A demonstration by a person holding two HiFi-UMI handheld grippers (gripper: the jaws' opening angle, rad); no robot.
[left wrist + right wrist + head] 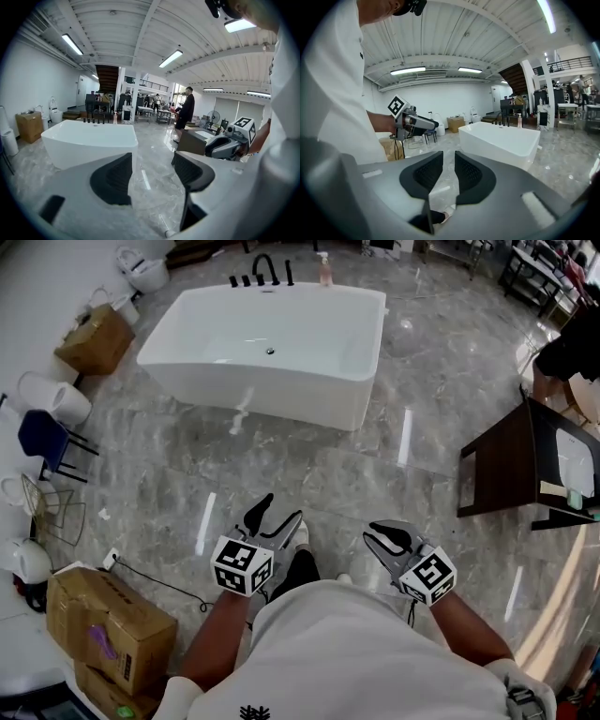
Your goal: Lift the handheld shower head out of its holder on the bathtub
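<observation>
Well ahead, white bathtub on floor; handheld shower head among black fittings at far rim. Left gripper jaws wide apart, empty; right gripper jaws narrowly apart, empty.

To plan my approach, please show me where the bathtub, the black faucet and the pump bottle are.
bathtub [262, 395], head view, front wall
black faucet [274, 272], head view, curved spout
pump bottle [325, 274], head view, its body
</observation>
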